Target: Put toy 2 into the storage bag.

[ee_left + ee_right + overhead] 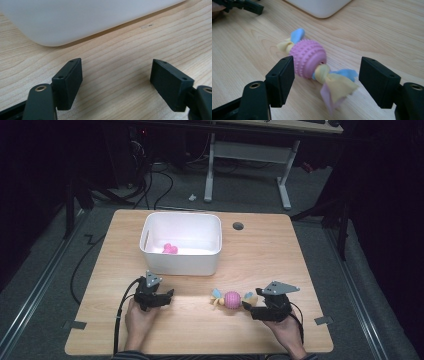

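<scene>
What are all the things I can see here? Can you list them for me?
Table: one, light wood, under everything.
Tub: one, white, at the table's far middle.
Small toy: one, pink, inside the tub.
Ball toy: one, pink and knobbly with blue and yellow cloth tails, on the table's near side, in front of the right claw.
Hole: one, dark, in the table right of the tub.
Desk frame: one, white, on the floor behind the table.
Left claw: one, black, open, nothing in it.
Right claw: one, black, open, beside the ball toy's cloth tail.
</scene>
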Action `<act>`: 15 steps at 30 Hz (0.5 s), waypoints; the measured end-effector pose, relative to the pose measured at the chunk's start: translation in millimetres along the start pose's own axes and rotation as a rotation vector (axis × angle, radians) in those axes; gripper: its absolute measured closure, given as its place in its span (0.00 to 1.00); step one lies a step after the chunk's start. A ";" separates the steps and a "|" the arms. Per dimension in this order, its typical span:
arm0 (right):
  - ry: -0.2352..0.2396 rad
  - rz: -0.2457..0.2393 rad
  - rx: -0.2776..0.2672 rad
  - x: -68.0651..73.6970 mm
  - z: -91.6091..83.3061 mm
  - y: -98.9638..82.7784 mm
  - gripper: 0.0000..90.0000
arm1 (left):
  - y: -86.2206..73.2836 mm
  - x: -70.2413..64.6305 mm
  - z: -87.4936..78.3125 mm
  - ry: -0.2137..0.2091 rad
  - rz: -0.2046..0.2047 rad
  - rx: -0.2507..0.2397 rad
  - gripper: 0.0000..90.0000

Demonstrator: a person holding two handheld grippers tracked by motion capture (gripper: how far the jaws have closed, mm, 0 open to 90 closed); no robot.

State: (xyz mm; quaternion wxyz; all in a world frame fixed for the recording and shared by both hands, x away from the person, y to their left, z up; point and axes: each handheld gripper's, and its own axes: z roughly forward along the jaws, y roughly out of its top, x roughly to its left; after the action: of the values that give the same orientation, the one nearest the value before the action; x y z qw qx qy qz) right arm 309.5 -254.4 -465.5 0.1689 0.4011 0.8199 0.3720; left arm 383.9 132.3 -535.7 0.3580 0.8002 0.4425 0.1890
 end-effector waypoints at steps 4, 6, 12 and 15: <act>0.019 -0.017 0.005 6.6 8.8 6.2 0.32 | 0.0 0.0 0.0 0.000 0.000 0.000 0.29; 0.028 -0.019 0.010 9.1 14.0 8.1 0.31 | 0.0 0.0 0.0 0.000 0.000 0.000 0.29; 0.043 -0.028 0.046 12.0 27.2 11.8 0.31 | -0.1 -0.2 0.0 0.000 0.000 0.000 0.29; 0.048 -0.035 0.059 14.2 31.8 13.0 0.31 | -0.2 -0.4 -0.1 0.001 0.001 0.000 0.29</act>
State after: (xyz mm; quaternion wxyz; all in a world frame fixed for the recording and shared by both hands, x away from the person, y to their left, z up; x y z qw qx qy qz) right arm 325.8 -223.0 -476.6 0.1436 0.3825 0.8412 0.3543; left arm 383.6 132.0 -535.7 0.3578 0.8003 0.4423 0.1895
